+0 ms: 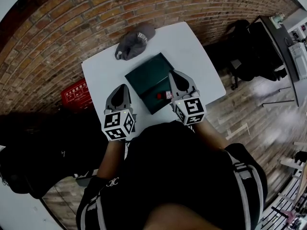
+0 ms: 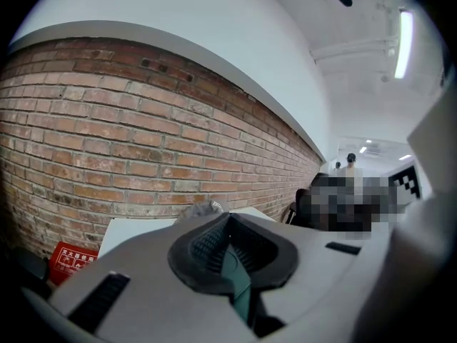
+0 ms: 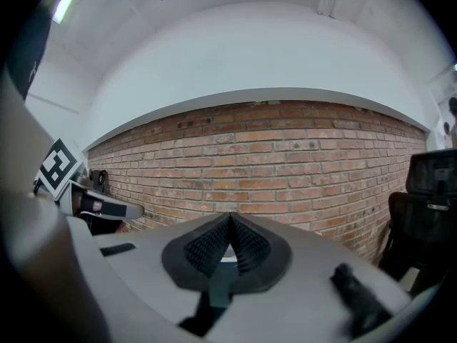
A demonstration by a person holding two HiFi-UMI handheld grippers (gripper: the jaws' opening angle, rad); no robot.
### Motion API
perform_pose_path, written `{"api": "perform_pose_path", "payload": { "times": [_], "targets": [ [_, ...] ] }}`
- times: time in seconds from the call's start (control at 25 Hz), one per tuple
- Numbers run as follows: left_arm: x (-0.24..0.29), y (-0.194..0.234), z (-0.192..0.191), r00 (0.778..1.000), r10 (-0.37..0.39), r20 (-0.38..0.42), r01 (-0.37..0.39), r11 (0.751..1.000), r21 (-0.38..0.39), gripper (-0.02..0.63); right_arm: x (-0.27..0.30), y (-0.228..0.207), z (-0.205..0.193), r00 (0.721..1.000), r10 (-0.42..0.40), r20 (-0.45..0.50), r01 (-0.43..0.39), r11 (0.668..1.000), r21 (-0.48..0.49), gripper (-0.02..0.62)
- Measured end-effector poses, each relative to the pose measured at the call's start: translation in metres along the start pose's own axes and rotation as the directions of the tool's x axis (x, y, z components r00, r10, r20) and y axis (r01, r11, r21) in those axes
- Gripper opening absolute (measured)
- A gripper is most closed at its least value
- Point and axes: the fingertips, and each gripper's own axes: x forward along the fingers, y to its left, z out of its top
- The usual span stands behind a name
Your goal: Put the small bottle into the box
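Note:
A flat dark green box [image 1: 147, 75] lies in the middle of the white table [image 1: 194, 49]. The small bottle [image 1: 163, 96], red-capped with a pale body, lies on its side on the box's near right part. My right gripper [image 1: 171, 73] is over the box's right edge, shut and empty, with the bottle just left of its body. My left gripper [image 1: 123, 86] hovers over the table left of the box, also shut with nothing held. In both gripper views the jaws meet at the tip, left gripper [image 2: 228, 217] and right gripper [image 3: 230, 217], and the bottle is hidden.
A grey cap [image 1: 135, 40] lies at the table's far edge, behind the box. A red crate [image 1: 75, 94] stands on the floor to the left, against the brick wall. A black chair [image 1: 249, 51] and a desk are off to the right.

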Motion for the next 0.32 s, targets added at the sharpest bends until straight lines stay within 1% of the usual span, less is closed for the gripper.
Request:
{"api": "perform_pose_path", "payload": {
  "times": [0.32],
  "targets": [
    [-0.012, -0.005, -0.003, 1.000, -0.019, 0.001, 0.019, 1.000, 0.011, 0.012, -0.015, 0.006, -0.001, 1.000, -0.017, 0.009, 0.017, 1.000, 0.009, 0.029]
  ]
}}
